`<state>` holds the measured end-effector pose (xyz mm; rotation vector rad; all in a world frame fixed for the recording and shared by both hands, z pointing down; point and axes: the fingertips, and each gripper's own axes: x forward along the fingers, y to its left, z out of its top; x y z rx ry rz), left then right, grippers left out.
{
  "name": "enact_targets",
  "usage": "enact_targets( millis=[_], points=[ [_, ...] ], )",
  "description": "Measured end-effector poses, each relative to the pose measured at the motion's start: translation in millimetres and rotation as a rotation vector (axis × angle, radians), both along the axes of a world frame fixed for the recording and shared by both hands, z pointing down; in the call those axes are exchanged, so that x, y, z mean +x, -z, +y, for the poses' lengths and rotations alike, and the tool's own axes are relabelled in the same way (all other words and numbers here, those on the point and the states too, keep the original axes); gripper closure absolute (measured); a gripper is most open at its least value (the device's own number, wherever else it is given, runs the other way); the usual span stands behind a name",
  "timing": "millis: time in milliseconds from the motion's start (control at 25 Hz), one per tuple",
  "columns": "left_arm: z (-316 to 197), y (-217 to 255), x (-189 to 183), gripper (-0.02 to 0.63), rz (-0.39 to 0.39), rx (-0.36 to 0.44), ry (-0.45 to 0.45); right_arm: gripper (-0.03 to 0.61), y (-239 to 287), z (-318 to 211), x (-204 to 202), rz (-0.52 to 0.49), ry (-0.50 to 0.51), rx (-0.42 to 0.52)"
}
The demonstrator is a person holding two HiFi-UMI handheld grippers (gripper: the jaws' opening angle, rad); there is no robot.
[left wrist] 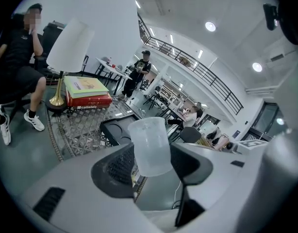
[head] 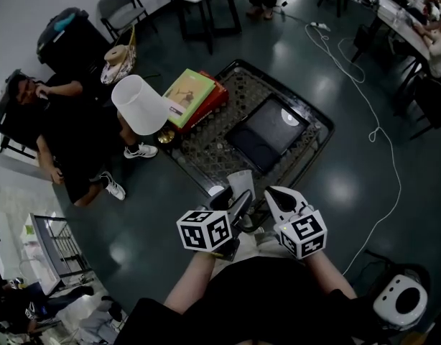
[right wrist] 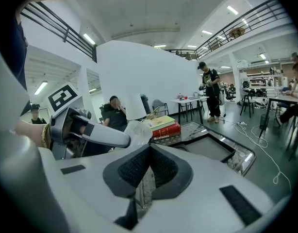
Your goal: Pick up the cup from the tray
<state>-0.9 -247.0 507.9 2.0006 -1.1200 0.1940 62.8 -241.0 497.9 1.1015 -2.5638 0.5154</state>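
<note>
A translucent plastic cup [head: 240,184] hangs upright above the near edge of the low table, clear of the black tray [head: 267,131]. My left gripper [head: 237,198] is shut on it. In the left gripper view the cup [left wrist: 149,145] stands between the two dark pads [left wrist: 121,167], which press its lower sides, and the tray [left wrist: 115,129] lies beyond it. My right gripper [head: 276,195] is just right of the cup, with its jaws together and nothing in them. In the right gripper view my right gripper [right wrist: 148,163] has its pads touching, and the cup [right wrist: 135,132] shows to the left of them.
The patterned low table [head: 203,169] also holds a stack of books [head: 194,92] and a brass lamp with a white shade [head: 140,105]. A person [head: 70,128] sits at its left. A white cable [head: 378,131] runs over the dark floor at the right.
</note>
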Motion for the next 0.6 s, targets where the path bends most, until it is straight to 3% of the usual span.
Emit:
enact_targets(
  millis=[600],
  points=[
    [1.8, -2.7, 8.2, 0.373, -0.021, 0.010, -0.045, 0.566, 3.3, 3.3, -4.2, -0.007, 0.005, 0.011]
  ],
)
